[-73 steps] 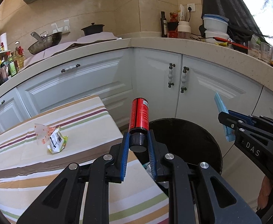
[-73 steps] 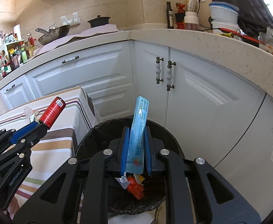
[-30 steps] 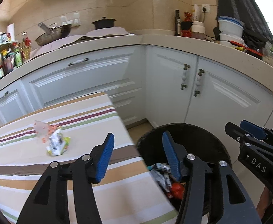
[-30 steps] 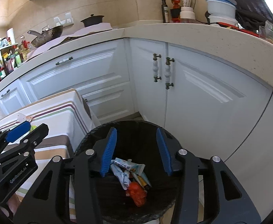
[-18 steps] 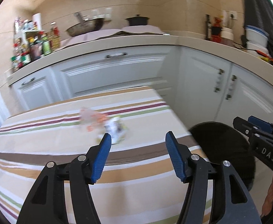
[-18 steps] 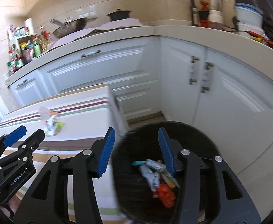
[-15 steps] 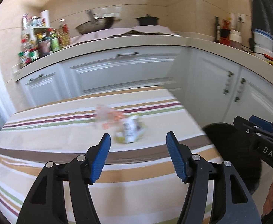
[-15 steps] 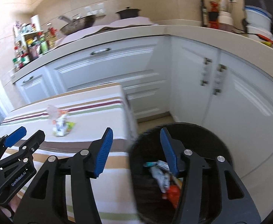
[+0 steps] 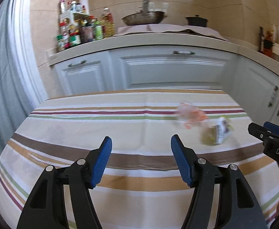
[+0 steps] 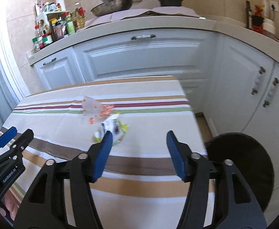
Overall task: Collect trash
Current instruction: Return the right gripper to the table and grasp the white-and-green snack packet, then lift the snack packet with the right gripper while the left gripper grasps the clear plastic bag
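Crumpled green-white wrapper (image 10: 111, 131) lies on the striped surface (image 10: 149, 114), just ahead-left of the empty, still-widening right claw (image 10: 138, 151); the left claw (image 9: 141, 157), gaping empty, sits farther off.

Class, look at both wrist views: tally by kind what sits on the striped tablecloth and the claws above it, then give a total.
Clear wrapper with orange print: 1
Green-and-white packet: 1
Claws, left claw and right claw, both empty, the right one opening: 2
Total: 4
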Motion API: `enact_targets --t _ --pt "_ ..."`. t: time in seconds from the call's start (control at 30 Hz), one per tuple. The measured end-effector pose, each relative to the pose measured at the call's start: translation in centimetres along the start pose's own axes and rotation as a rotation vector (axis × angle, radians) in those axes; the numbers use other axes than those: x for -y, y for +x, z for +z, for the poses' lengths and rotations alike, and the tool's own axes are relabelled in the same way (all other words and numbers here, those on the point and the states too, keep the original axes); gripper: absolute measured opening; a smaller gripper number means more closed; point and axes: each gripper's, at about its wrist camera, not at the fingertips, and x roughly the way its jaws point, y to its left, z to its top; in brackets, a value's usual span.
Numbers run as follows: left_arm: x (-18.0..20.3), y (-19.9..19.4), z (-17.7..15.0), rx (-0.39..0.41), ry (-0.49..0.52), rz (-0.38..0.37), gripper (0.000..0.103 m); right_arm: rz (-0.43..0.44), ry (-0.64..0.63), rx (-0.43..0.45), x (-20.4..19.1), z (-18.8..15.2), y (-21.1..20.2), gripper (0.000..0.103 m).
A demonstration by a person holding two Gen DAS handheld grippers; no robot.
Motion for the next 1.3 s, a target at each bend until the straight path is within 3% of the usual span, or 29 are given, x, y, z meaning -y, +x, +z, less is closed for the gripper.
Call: enact_targets --t 0.13,0.23,0.53,0.6,0.73,1.3 --pt "-2.2 0.7 -0.1 -0.011 -0.02 0.032 0.064 0.011 -0.029 -0.026 -2.1 0.4 1.8 0.061" --pt "-3.5 1.2 -0.3 -0.022 -0.037 0.048 0.064 0.008 -0.044 -0.045 -3.2 0.6 3.2 0.068" --pt "-4.9 2.1 -0.4 -0.033 -0.052 0.055 0.067 -0.025 -0.051 -0.132 -4.0 0.8 6.9 0.068" --pt "-4.8 2.3 -0.3 -0.035 -0.05 0.047 0.067 -0.037 -0.057 -0.143 -4.0 0.7 7.3 0.063" --pt "-4.2 2.6 -0.2 -0.036 -0.043 0.031 0.067 -0.014 -0.046 -0.176 -3.5 0.6 7.8 0.036" --pt "1.3 4.0 1.7 -0.032 0.017 -0.079 0.069 -0.077 -0.051 -0.107 -0.3 2.5 6.6 0.036"
